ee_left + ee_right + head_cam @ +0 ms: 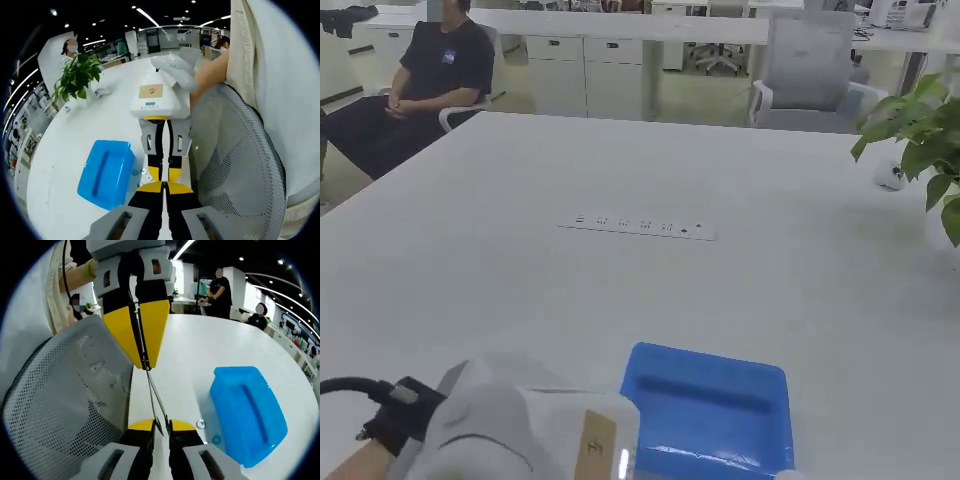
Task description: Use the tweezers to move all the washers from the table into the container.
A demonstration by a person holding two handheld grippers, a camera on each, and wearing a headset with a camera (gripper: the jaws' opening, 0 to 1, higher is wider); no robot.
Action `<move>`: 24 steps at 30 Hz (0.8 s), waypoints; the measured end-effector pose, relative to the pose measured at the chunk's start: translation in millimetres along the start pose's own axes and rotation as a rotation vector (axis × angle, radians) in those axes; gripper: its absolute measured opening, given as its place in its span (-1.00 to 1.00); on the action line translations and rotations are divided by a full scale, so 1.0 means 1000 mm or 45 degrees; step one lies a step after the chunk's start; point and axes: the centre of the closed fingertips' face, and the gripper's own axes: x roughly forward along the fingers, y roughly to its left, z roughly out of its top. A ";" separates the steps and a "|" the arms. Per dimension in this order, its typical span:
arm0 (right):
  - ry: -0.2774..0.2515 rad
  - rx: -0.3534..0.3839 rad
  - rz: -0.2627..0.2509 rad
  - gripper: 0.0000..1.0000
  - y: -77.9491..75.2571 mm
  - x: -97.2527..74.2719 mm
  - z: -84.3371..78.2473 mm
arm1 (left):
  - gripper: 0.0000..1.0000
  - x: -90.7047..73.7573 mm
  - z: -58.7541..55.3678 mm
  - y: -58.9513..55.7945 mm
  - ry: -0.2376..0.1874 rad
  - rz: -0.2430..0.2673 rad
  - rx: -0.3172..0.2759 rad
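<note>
Nearest, at 6 o'clock in the right gripper view, find the right claw (162,426) pinched narrow on the splayed legs of the tweezers (149,380). Follow the thin steel up toward 12 o'clock and meet the left claw (146,365), yellow tips pressed together on the other end, nearly tip to tip with the right. At 3 o'clock of the right claw, on the white worktop (200,355), spot a washer (201,424) lying flat, just beside the blue container (250,412). At 9 o'clock of the claws, see a grey mesh chair back (65,390). In the head view, find the container at 6 o'clock, a power strip (640,227) beyond it at 12 o'clock, a leafy plant (920,130) at 2 o'clock, and farthest, at 11 o'clock, a seated person (430,80) in dark clothes.
</note>
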 end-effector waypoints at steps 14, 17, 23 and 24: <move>-0.028 0.048 -0.007 -0.86 -0.009 0.009 0.003 | -1.00 0.000 -0.008 0.006 0.069 0.006 0.049; -0.048 0.084 0.001 -0.85 -0.009 0.009 0.004 | -1.00 0.000 -0.007 0.007 0.082 0.000 0.048; -0.052 0.093 0.008 -0.85 -0.007 0.010 0.004 | -1.00 0.001 -0.004 0.006 0.103 -0.022 0.065; -0.054 0.095 0.007 -0.85 -0.008 0.010 0.004 | -1.00 0.001 -0.004 0.007 0.105 -0.025 0.069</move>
